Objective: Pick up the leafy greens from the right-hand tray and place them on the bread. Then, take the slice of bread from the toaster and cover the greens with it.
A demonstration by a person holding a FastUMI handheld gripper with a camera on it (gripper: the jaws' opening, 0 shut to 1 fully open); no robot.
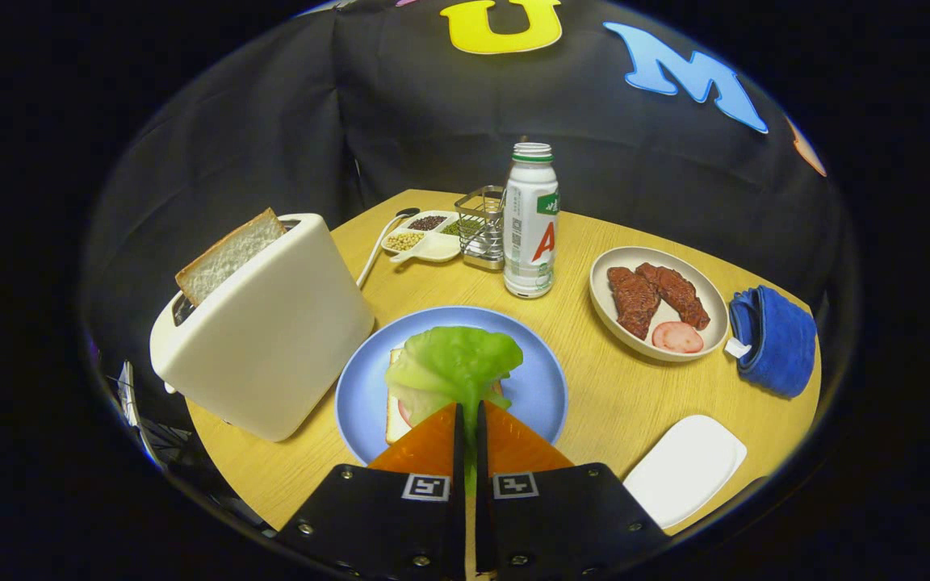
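My gripper (470,413) is shut on the stem of the leafy greens (453,365), which hang over the bread slice (395,403) on the blue plate (538,379). A pink slice of meat peeks out under the leaf on that bread. Left of the plate stands the white toaster (271,331) with a second slice of bread (227,257) sticking up from its slot. The white tray (684,468) to the right of my fingers holds nothing.
A white bottle (529,222) stands beyond the plate, with a wire basket (481,226) and a dish of beans (425,236) behind it. A beige plate (659,300) with meat pieces and a blue cloth (773,339) lie to the right.
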